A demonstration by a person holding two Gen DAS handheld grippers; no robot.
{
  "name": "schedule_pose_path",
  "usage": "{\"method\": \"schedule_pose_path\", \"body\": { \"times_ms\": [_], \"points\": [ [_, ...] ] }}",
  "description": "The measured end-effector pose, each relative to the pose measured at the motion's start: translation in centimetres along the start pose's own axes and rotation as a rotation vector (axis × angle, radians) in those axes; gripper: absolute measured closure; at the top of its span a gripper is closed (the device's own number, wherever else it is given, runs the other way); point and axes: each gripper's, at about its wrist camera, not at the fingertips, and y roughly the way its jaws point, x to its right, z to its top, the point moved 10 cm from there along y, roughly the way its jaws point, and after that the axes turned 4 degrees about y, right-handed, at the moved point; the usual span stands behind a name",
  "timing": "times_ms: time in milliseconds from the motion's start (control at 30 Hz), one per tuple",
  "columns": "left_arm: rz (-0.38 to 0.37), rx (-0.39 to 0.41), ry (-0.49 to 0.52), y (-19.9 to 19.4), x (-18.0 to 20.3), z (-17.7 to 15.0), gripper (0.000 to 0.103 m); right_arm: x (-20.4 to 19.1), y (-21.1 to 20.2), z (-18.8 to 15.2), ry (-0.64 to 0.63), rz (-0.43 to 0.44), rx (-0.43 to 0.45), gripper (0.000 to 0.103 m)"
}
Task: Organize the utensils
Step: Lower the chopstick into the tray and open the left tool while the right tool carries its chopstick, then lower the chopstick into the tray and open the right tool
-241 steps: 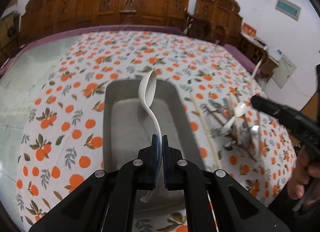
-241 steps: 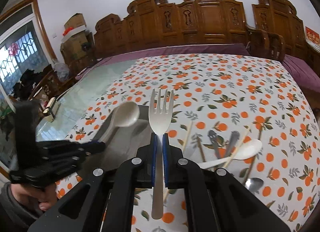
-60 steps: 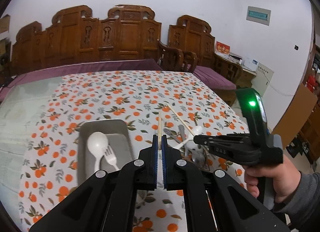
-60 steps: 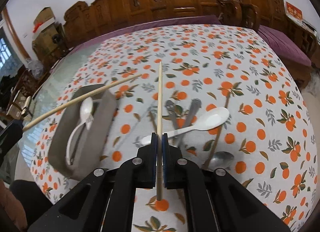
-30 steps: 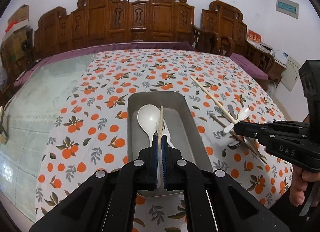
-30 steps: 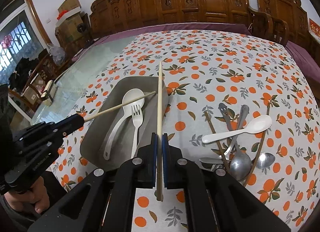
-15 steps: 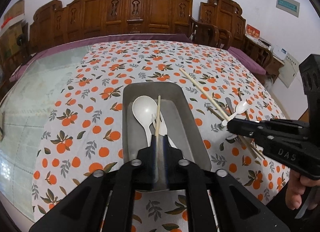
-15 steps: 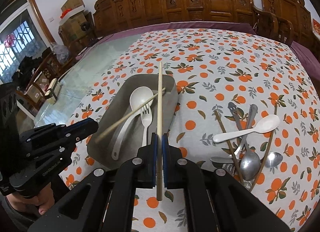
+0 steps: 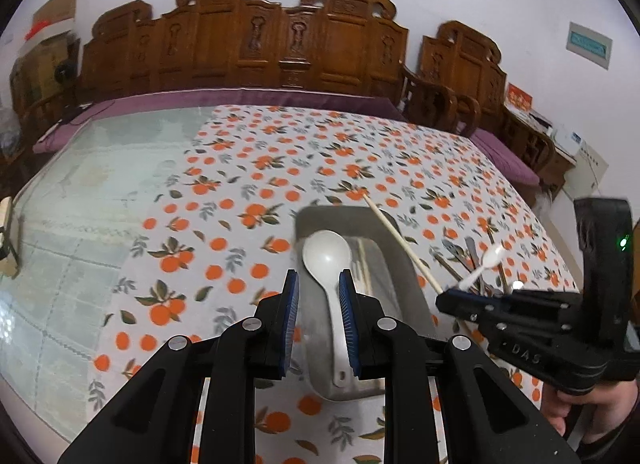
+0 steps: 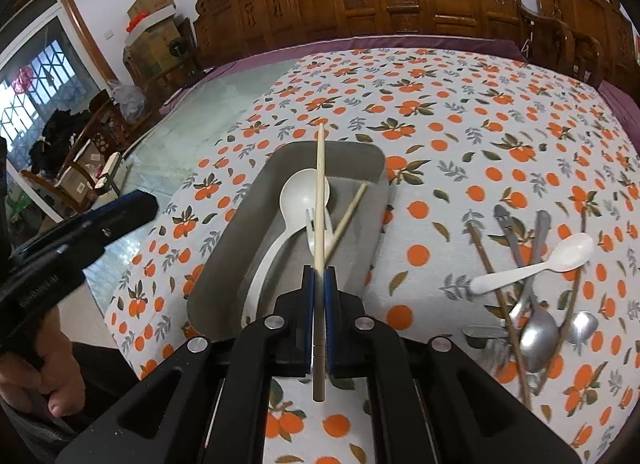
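Bare tablecloth [image 9: 224, 232] left of the grey tray [image 10: 224, 264]; pile of loose utensils [image 10: 532, 296] right. Left gripper [image 9: 318, 320] just parted, now empty, its chopstick [image 10: 346, 221] dropped in the tray, unlike a second ago. Right gripper [image 10: 319, 316] clenched on a chopstick [image 10: 319, 199] above the tray.

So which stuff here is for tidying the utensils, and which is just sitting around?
For the job:
- grey tray
- held chopstick
- dropped chopstick
- big white spoon
- white fork
- utensil pile

Just around:
- wooden chairs
- cardboard boxes
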Motion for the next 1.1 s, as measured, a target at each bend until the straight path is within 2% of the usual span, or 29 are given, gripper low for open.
{"method": "schedule_pose_path", "body": {
  "times_ms": [167,267,500,667,867,1100],
  "points": [
    [0.027,0.007,-0.005,-0.2,-1.0,0.4,0.082,-0.8,1.8,0.4,0.043,0.029,-0.015,0.097],
    [0.035,0.011,-0.005,-0.3,-1.3,0.4,0.077,-1.2,2.6,0.5,0.058,0.029,-0.022,0.097],
    [0.032,0.008,0.002,-0.3,-1.2,0.4,0.077,-1.1,4.0,-0.4,0.098,0.005,-0.047,0.097],
    [0.033,0.007,0.0,-0.3,-1.2,0.3,0.076,-1.5,4.2,-0.4,0.096,0.03,-0.044,0.093],
    [0.024,0.01,0.007,-0.3,-0.5,0.5,0.075,-1.5,2.9,-0.1,0.045,0.033,-0.024,0.093],
    [0.007,0.017,0.034,-0.2,1.3,0.6,0.058,1.3,-1.8,-0.4,-0.056,-0.046,0.044,0.093]
  ]
}}
